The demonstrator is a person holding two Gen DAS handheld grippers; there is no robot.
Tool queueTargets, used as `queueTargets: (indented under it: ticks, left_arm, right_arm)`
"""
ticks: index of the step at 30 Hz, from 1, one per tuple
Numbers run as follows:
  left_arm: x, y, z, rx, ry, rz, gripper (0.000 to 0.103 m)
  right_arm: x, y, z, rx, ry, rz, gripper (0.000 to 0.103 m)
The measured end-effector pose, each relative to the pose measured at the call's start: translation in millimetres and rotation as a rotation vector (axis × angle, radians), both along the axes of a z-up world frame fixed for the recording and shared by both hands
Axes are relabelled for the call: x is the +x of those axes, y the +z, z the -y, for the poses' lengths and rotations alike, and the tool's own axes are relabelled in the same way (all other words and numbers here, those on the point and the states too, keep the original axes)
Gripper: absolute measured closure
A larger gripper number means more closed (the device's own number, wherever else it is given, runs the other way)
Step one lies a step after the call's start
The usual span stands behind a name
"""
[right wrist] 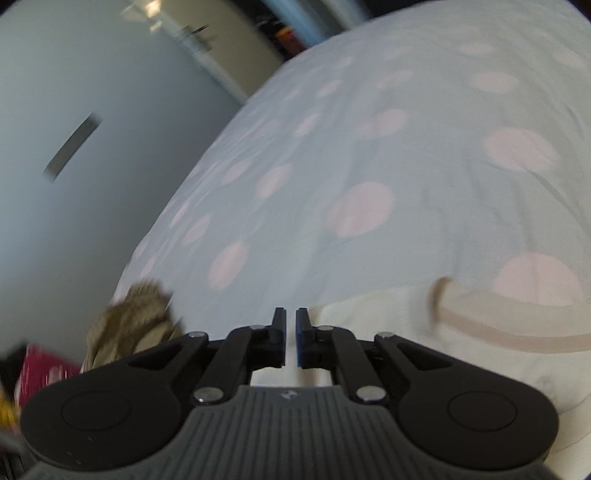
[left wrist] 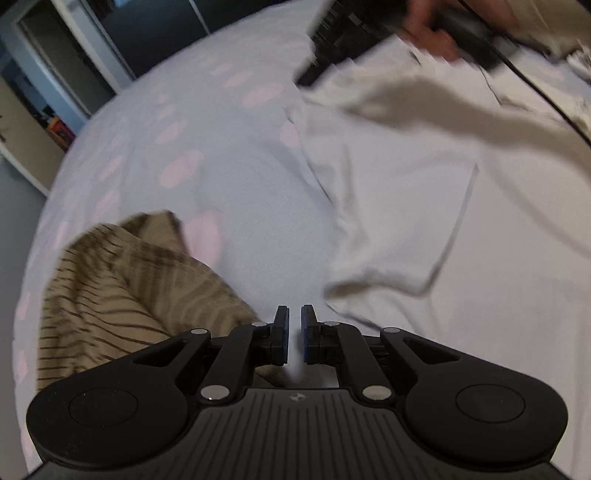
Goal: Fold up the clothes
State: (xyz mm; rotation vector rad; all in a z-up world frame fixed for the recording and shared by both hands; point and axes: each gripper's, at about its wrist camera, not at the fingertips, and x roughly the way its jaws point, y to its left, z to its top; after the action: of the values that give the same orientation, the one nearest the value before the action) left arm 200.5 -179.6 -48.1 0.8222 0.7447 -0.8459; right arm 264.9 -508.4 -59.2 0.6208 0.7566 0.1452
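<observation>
A dotted bed [left wrist: 229, 177] carries the white shirt [left wrist: 399, 192], lying ahead and right of the left gripper [left wrist: 292, 334]; right gripper [right wrist: 290, 338] is nearer. Both jaws pressed together, empty.

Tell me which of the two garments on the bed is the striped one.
The tan garment, crumpled to the left of the left gripper, carries thin dark stripes. The white T-shirt, spread out to the right, is plain.

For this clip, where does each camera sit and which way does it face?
Left wrist: on the left gripper, angled down at a white T-shirt on the dotted bedsheet; the person's right hand shows.
Right wrist: on the right gripper, facing across the bedsheet toward a wall; no hand shows.
Shared: bedsheet, shirt, brown striped garment.
</observation>
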Motion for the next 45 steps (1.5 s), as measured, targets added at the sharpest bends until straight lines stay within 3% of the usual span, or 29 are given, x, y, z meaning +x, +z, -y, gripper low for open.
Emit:
queueTargets:
  ticks: [3,6,11,13,15,17,20,24,28,33,41,45]
  left_arm:
    - [3,14,2,-0.084,0.026,-0.018,0.097]
    - [-7,12,14,-0.099,-0.041,-0.016,0.094]
    - [-21,-6,29,-0.077,-0.125,-0.048,0.094]
    - [-21,-18,34,-0.021,-0.131,-0.047,0.094]
    - [-17,-31,37,0.05,-0.105,-0.068,0.094]
    - [-12,-34,36,0.03,-0.078,-0.088,0.094]
    - [-14,-28,39,0.036,-0.052,-0.085,0.094]
    - [-25,-11,36,0.018,-0.051,-0.045,0.088]
    - [-48,10,33,-0.037,-0.074,-0.035,0.081]
    - [-98,26,32,-0.081,-0.156,-0.018,0.075]
    - [-176,15,20,-0.052,-0.289,-0.029,0.074]
    - [-205,7,10,-0.017,-0.355,-0.034,0.072]
  right_arm:
    - [-3,-3,-21,-0.09,0.059,-0.024,0.096]
    - [9,-26,-23,-0.107,0.008,-0.091,0.1]
    - [14,-44,-23,-0.103,-0.033,-0.105,0.103]
    - [11,-42,-22,-0.104,-0.043,-0.111,0.103]
    - [6,-35,-20,-0.109,-0.056,-0.115,0.103]
    - [1,-27,-22,-0.121,-0.059,-0.117,0.096]
    - [-18,-9,-21,-0.154,-0.039,-0.12,0.094]
    - [-64,18,-16,-0.165,-0.032,-0.099,0.09]
    - [-127,35,-28,-0.192,-0.022,-0.101,0.071]
    - [-206,34,-65,-0.224,0.032,-0.168,0.07]
    - [-321,37,-100,-0.321,0.145,-0.185,0.062]
    - [-365,38,-114,-0.435,0.216,-0.152,0.058]
